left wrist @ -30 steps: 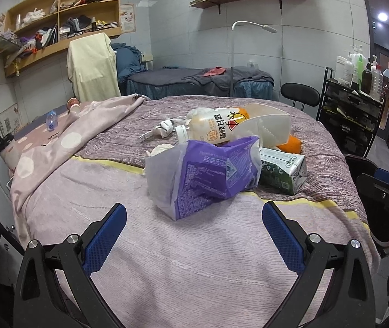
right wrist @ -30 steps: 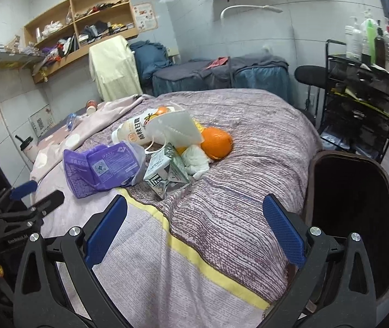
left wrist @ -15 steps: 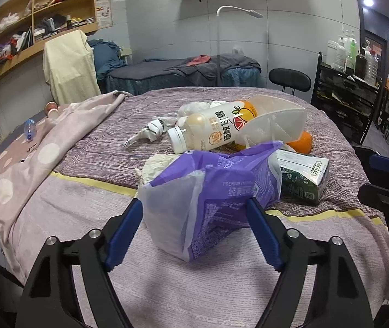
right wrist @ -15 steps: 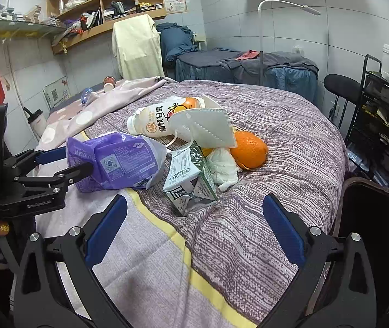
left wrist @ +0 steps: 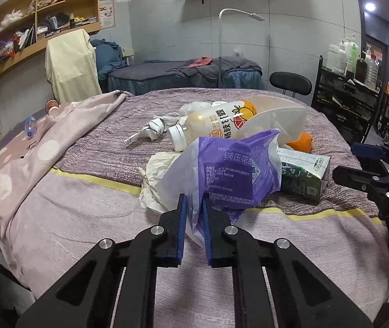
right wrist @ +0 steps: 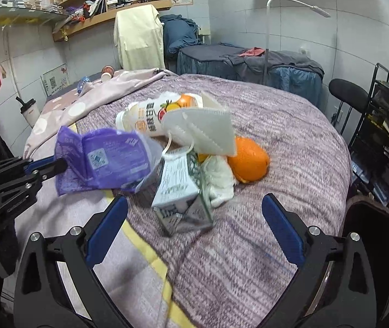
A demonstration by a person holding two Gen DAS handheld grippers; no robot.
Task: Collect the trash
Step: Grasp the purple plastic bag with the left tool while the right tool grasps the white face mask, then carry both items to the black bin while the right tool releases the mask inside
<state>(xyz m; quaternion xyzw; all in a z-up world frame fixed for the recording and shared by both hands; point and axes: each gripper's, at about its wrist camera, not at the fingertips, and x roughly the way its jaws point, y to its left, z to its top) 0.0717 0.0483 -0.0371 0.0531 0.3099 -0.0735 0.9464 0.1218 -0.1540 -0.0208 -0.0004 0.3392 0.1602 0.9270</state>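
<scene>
On the purple bedspread (left wrist: 85, 218) lies a heap of trash. My left gripper (left wrist: 193, 210) has its jaws closing tight on the near edge of the purple plastic bag (left wrist: 235, 169), pads pressing the film. Behind the bag are a juice bottle (left wrist: 213, 125), a white face mask (left wrist: 273, 120), an orange (left wrist: 301, 142), a green carton (left wrist: 303, 172) and crumpled tissue (left wrist: 156, 175). My right gripper (right wrist: 194, 201) stands open just above the bed, with the carton (right wrist: 178, 186) ahead between its fingers, not touched. The right wrist view shows the bag (right wrist: 107, 161) held by the left gripper (right wrist: 55, 164).
A black bin (right wrist: 372, 246) stands at the bed's right edge. A pink dotted blanket (left wrist: 44, 147) covers the left side. A black chair (left wrist: 290, 82) and a black rack (left wrist: 353, 104) with bottles stand at the right. A lidded cup (right wrist: 29, 112) sits left of the bed.
My left gripper moved up to the purple bag and went from wide open to shut on its edge, bunching it. My right gripper came closer to the carton.
</scene>
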